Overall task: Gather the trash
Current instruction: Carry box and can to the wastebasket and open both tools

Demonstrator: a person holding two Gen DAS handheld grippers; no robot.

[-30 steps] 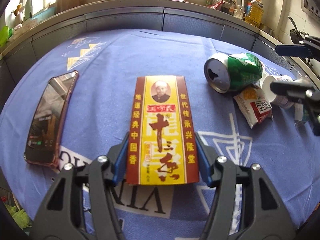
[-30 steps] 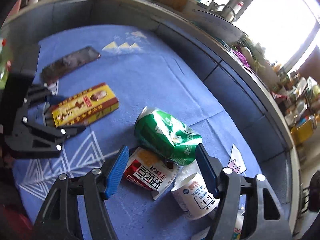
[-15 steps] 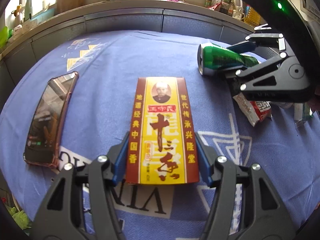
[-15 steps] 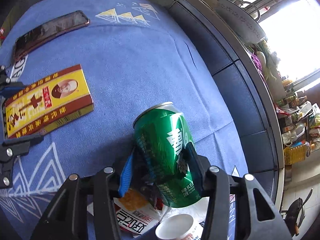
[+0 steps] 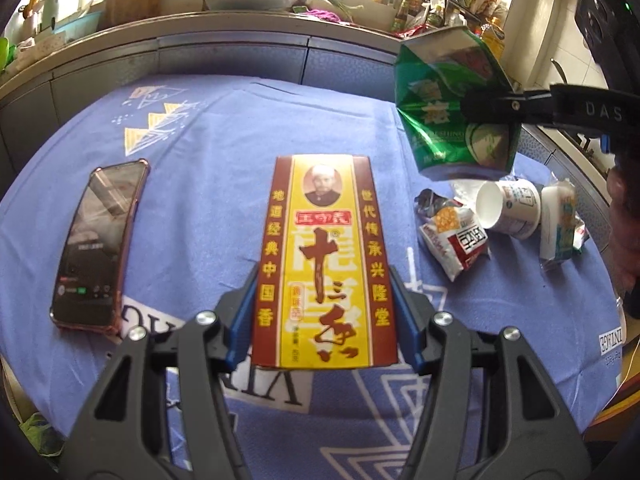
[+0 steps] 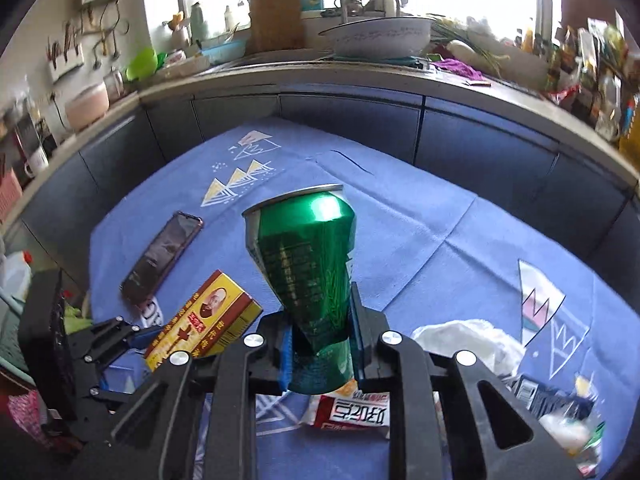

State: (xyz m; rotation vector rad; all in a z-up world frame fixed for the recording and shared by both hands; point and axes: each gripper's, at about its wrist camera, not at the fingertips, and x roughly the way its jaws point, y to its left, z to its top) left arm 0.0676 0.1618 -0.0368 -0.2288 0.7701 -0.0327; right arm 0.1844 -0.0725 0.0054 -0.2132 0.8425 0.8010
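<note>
Right tongs (image 6: 320, 344) had just been closing on the green can (image 6: 308, 264), crushing it, can clear of the bench (image 5: 224, 184). Left tongs (image 5: 322, 320) gripped the yellow box (image 5: 324, 264). Left on the cloth: snack wrapper (image 5: 456, 236), paper cup (image 5: 508, 208). No bin visible, nothing disposed yet.
</note>
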